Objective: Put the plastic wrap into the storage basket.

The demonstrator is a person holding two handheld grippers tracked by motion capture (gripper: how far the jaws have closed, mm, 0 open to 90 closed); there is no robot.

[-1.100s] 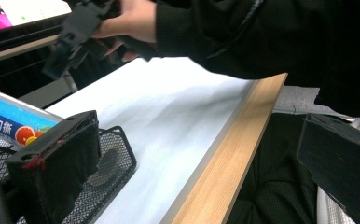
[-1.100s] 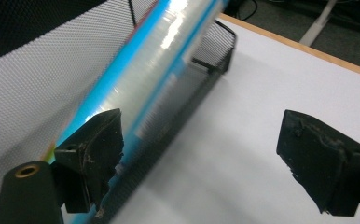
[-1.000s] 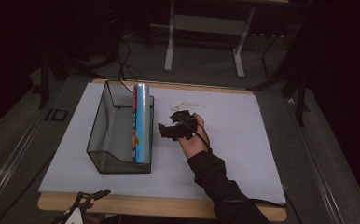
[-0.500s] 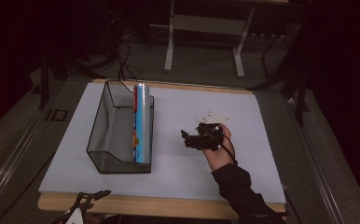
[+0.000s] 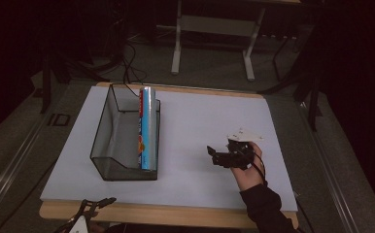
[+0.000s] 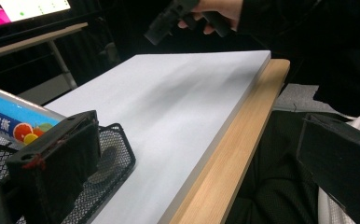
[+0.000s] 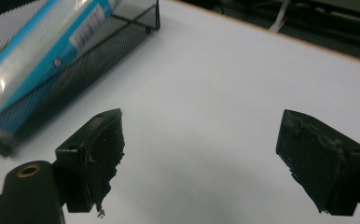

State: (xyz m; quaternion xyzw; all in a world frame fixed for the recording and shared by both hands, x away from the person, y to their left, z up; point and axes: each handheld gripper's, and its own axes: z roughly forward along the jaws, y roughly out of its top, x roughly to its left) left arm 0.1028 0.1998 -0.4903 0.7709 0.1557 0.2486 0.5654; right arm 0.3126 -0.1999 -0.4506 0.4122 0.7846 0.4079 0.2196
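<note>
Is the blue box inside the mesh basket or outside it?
Inside. The blue box stands on its long edge within the mesh basket, against its right wall.

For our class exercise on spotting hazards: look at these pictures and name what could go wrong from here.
1. The long box stands on edge against the mesh basket's right wall; a knock might tip it over.
2. The left gripper sits at the table's wooden front edge, close to the basket's corner, and could snag the mesh.
3. The right gripper, open, could nudge the basket if it swings left.
</note>
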